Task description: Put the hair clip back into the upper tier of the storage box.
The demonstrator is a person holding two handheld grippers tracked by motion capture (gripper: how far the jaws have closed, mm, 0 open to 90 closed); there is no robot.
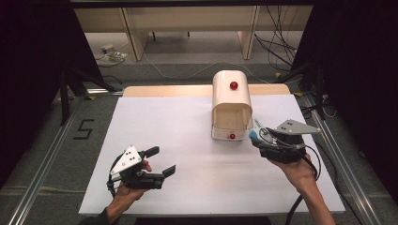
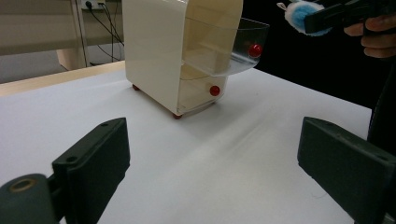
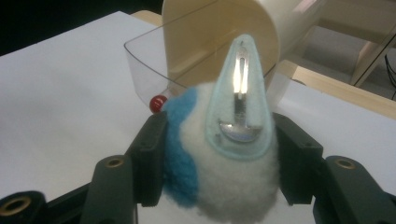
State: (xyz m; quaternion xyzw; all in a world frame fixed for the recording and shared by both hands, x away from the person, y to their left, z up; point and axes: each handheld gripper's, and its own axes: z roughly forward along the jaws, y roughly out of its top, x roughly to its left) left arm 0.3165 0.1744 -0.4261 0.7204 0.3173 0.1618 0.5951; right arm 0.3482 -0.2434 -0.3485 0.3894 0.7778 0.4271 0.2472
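- Right now, the right gripper (image 1: 259,137) sits at the right side of the white table (image 1: 155,122), its jaws clamped on a fluffy blue-and-white hair clip (image 3: 229,154).
- Up close in the right gripper view, the clip's pale felt backing faces the camera, metal snap clip (image 3: 240,100) running up its middle.
- Just beside that gripper stands the cream drawer box (image 1: 231,93), near the table's far edge.
- Its clear upper drawer (image 2: 236,46) is pulled out, red knob (image 2: 254,50) on the front; the lower drawer (image 2: 201,91) is in, with a red knob of its own.
- Over on the near left, the left gripper (image 1: 163,161) is held above the table, jaws spread wide and holding nothing.
- Well apart, those two grippers, with the box between and beyond them.
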